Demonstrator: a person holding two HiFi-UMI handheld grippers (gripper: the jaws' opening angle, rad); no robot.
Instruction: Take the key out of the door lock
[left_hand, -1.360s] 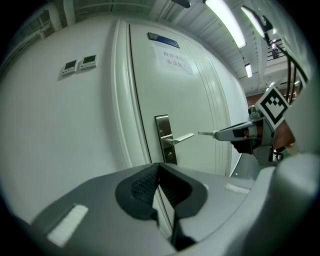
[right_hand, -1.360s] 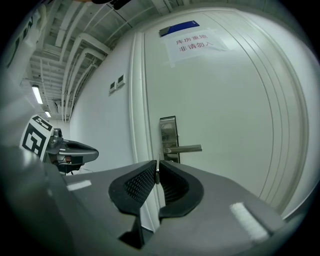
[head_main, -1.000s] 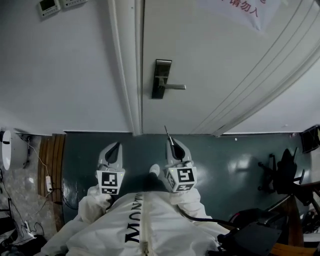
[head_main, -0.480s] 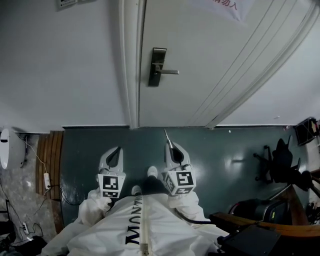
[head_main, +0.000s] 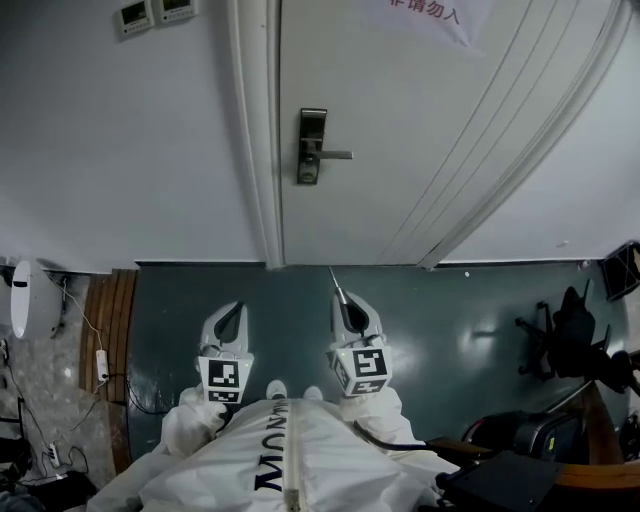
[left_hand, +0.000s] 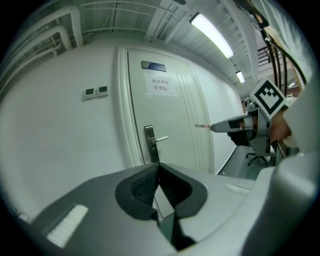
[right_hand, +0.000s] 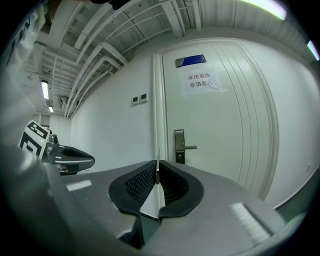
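Note:
The silver key (head_main: 335, 279) sticks out of the tips of my right gripper (head_main: 343, 298), which is shut on it, well back from the door. In the right gripper view the key (right_hand: 157, 165) stands as a thin blade between the pads. The lock plate (head_main: 311, 146) with its lever handle (head_main: 336, 154) is on the white door (head_main: 420, 120), far ahead; I see no key in it. My left gripper (head_main: 234, 312) hangs beside the right one, shut and empty. From the left gripper view its jaws (left_hand: 159, 166) meet at the tip, and the right gripper (left_hand: 227, 126) shows with the key (left_hand: 202, 126).
A white wall (head_main: 120, 140) with two small control panels (head_main: 152, 13) lies left of the door frame (head_main: 255, 130). The floor (head_main: 440, 310) is dark green. Office chairs (head_main: 575, 345) stand at the right, cables and a white device (head_main: 25, 300) at the left.
Both grippers have drawn back from the door together, the right one keeping the key. More floor now shows between them and the door.

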